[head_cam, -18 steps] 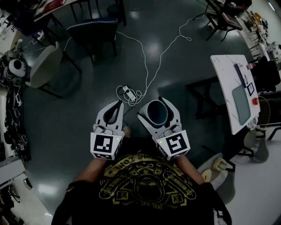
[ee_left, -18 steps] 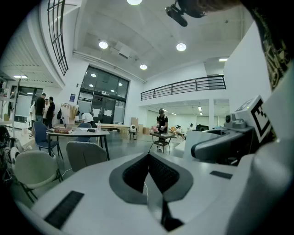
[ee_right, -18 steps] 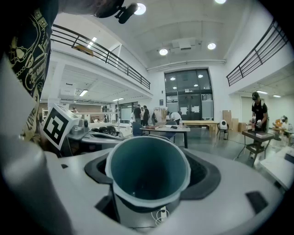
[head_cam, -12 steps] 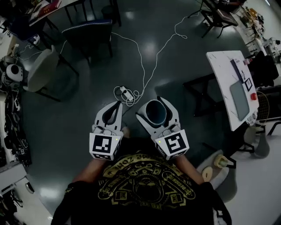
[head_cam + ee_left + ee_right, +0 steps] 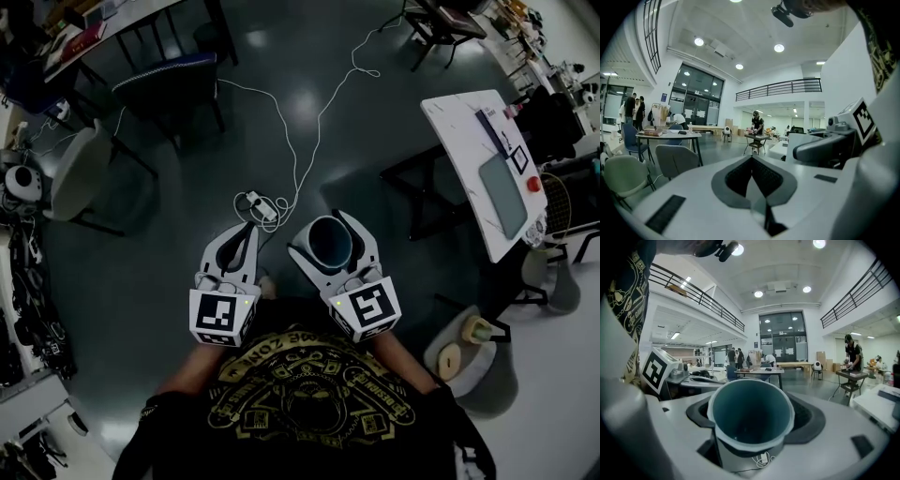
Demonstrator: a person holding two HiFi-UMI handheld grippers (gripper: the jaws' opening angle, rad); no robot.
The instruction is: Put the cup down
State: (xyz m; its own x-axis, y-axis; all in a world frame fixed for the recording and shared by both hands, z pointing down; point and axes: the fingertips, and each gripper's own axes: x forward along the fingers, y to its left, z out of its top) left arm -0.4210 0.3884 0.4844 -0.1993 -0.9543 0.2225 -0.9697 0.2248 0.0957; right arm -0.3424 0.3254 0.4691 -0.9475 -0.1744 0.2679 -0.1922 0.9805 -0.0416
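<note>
Dark glossy floor (image 5: 187,234) filled most of the head view, with a white cable (image 5: 300,141) trailing across it to a power strip (image 5: 253,202) just ahead of the person. A white-topped table (image 5: 459,141) stood well apart to the right. The cup (image 5: 751,418) rested on nothing. It hung over the floor in the right gripper (image 5: 323,236), whose jaws stood wide and were clamped on its sides. Its teal mouth was tipped up and back toward the person, so both that gripper's view and the head view looked into it. The left gripper (image 5: 752,164) was beside it with its jaws together on nothing. The step in hand looked like the carry, with no surface yet under the cup. The table's near edge seemed the likeliest place to set it, though that is a guess. To do it well, the right gripper would need to roll until the cup's base faced straight down, then come in over a bare stretch of the top near the edge, clear of the grey panel (image 5: 502,192) lying there. The jaws should part only once the base sat flat, and draw back level so a pad did not drag the rim. The cable underfoot was the main thing to step around.
</note>
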